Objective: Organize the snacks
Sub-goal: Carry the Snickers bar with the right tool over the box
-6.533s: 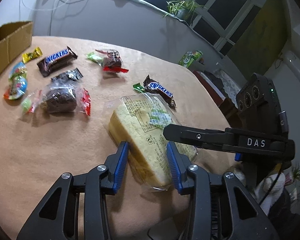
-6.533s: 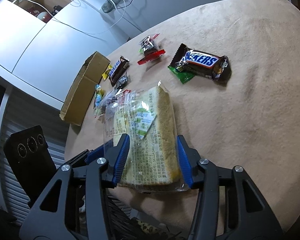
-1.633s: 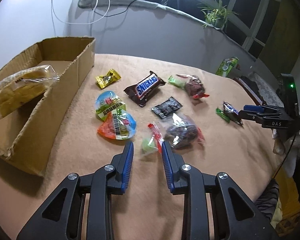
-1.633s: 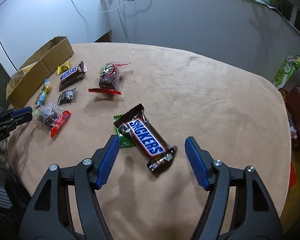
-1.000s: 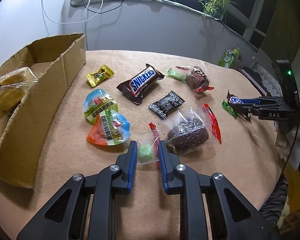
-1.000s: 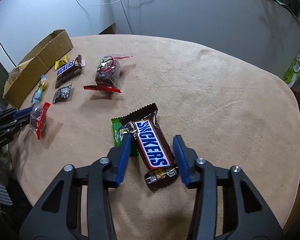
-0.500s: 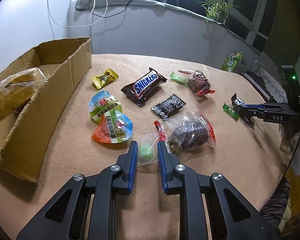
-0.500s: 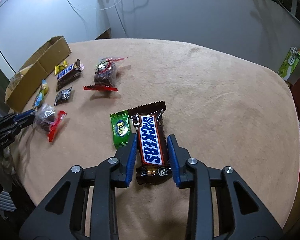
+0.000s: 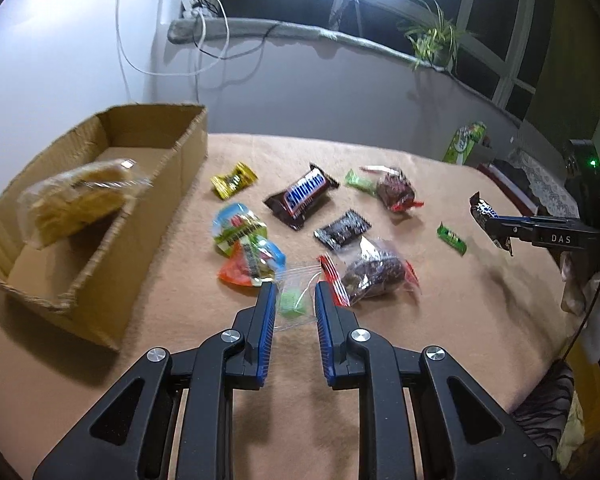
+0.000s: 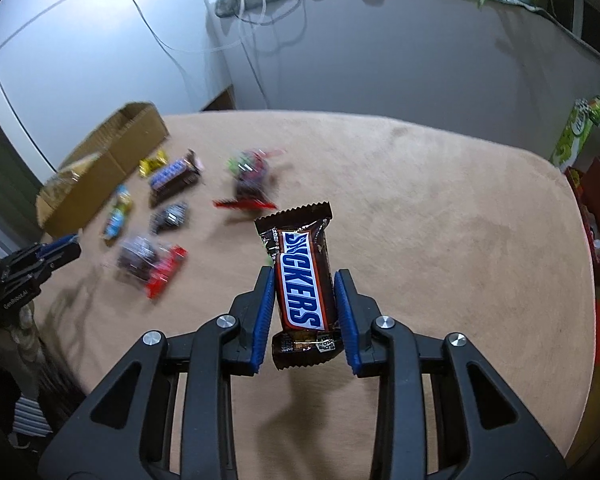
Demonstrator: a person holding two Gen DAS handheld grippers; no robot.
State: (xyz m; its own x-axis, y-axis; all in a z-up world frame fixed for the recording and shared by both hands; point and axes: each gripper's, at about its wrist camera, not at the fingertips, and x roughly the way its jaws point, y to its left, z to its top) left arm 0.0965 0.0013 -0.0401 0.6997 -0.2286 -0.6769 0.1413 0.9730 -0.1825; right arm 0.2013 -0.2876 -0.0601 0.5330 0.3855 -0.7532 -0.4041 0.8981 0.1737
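Observation:
My left gripper point(image 9: 295, 294) is shut on the clear end of a chocolate cake packet point(image 9: 374, 273) with a green piece inside; the cake end rests at the right. My right gripper point(image 10: 303, 280) is shut on a Snickers bar point(image 10: 302, 276) and holds it above the table; it also shows in the left wrist view point(image 9: 485, 216). A cardboard box point(image 9: 80, 280) at the left holds wrapped bread point(image 9: 74, 202). Another Snickers bar point(image 9: 302, 196), a yellow candy point(image 9: 234, 180), two jelly cups point(image 9: 246, 240), a black packet point(image 9: 342, 229), a second cake packet point(image 9: 394, 192) and a green candy point(image 9: 452, 238) lie on the table.
The round table has a tan cloth point(image 10: 440, 220). A green carton point(image 10: 578, 130) and red boxes stand beyond the right edge. A wall with a ledge, cables and a plant runs behind. The left gripper shows at the left in the right wrist view point(image 10: 40, 260).
My right gripper has lifted the Snickers bar off the table, leaving the green candy behind. My left gripper has risen a little, still shut on the cake packet's end.

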